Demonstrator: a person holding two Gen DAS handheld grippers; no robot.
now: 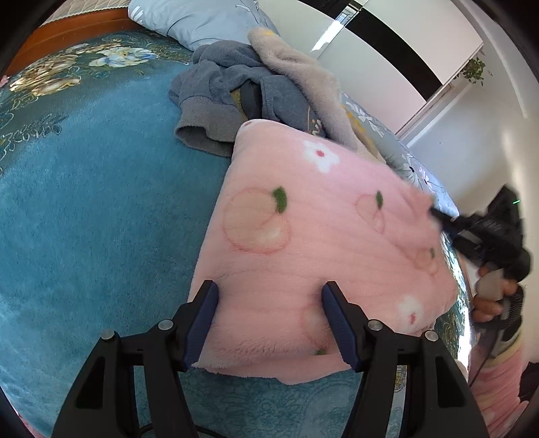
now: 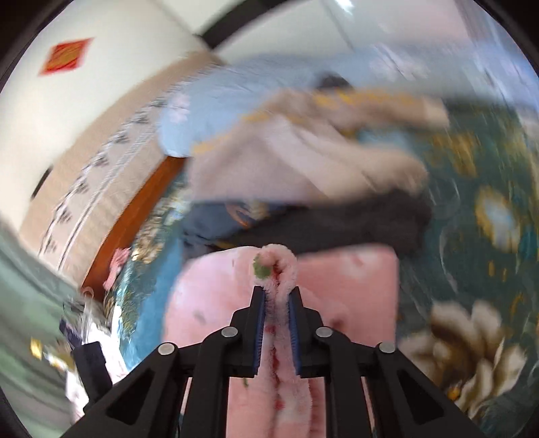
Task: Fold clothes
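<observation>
Nearest in the left wrist view: left gripper (image 1: 269, 296) spread wide, blue-padded fingers (image 1: 202, 323) resting on the near edge of the pink fleece (image 1: 303, 219), clamping nothing. Fleece folded into a thick slab on the teal blanket (image 1: 94, 202), printed with peaches, green leaves and white flowers. At its right corner, right gripper (image 1: 438, 214) pinching the edge, held by a hand (image 1: 488, 300) in a pink sleeve. Beyond the fleece, touching its far edge, a crumpled grey garment (image 1: 222, 97), a beige fleece (image 1: 303, 81) draped over that. Further back a pale blue pillow (image 1: 202, 20), wooden headboard (image 1: 84, 27), white wardrobe (image 1: 404, 43) with a black stripe.

From the right wrist view, blurred: right gripper (image 2: 276, 293) closed tight on a bunched ridge of pink fleece (image 2: 337, 279), fabric bulging past the tips. Behind, a dark garment (image 2: 353, 222), the beige fleece (image 2: 286, 158) and pillow (image 2: 215, 101) above. Red square (image 2: 65, 55) on the far white wall
</observation>
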